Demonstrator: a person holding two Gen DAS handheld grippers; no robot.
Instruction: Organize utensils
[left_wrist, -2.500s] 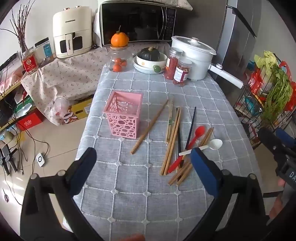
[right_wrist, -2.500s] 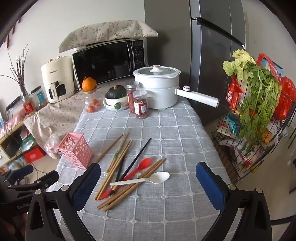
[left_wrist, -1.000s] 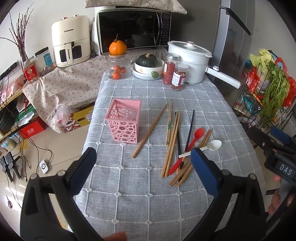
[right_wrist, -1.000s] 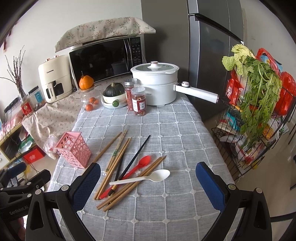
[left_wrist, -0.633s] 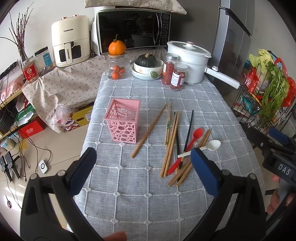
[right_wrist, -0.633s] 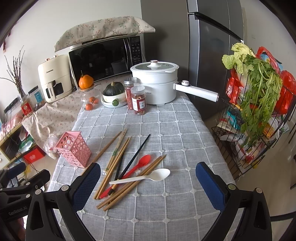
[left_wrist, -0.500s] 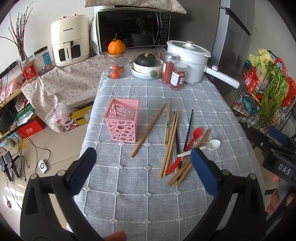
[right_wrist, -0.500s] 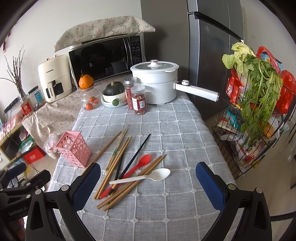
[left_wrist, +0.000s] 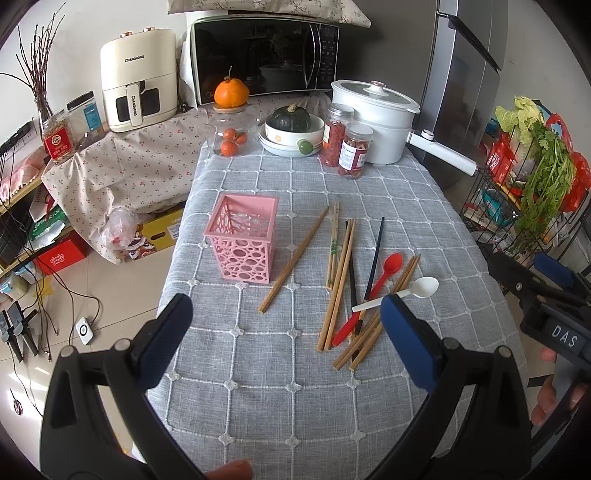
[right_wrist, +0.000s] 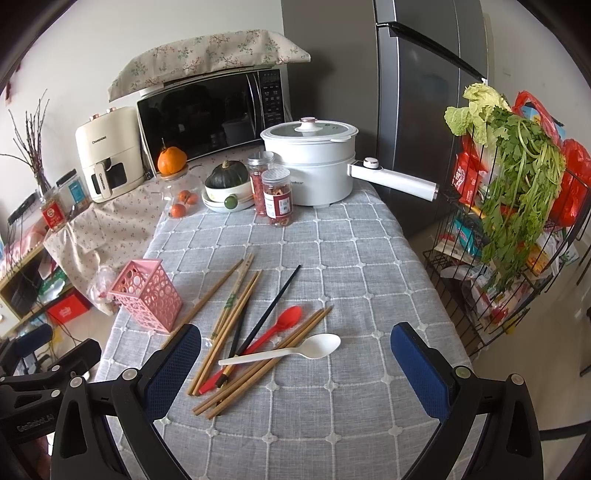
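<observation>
A pink perforated holder (left_wrist: 244, 237) (right_wrist: 147, 294) stands upright and empty on the grey checked tablecloth (left_wrist: 280, 373). To its right lie several wooden chopsticks (left_wrist: 338, 280) (right_wrist: 229, 314), a black chopstick (left_wrist: 375, 258) (right_wrist: 273, 308), a red spoon (left_wrist: 373, 291) (right_wrist: 275, 330) and a white spoon (left_wrist: 400, 293) (right_wrist: 284, 352), partly crossed over each other. My left gripper (left_wrist: 284, 338) is open and empty above the near table edge. My right gripper (right_wrist: 295, 363) is open and empty, with the white spoon between its pads.
At the table's far end stand a white electric pot (left_wrist: 373, 118) with a long handle, two red-filled jars (left_wrist: 345, 147), a bowl with a squash (left_wrist: 290, 129) and a glass jar with oranges (left_wrist: 231, 136). A wire rack with greens (right_wrist: 517, 206) stands right of the table.
Both grippers have drifted slightly back and up, so the table looks a little farther away. Nothing on the table has moved. Both stay open.
</observation>
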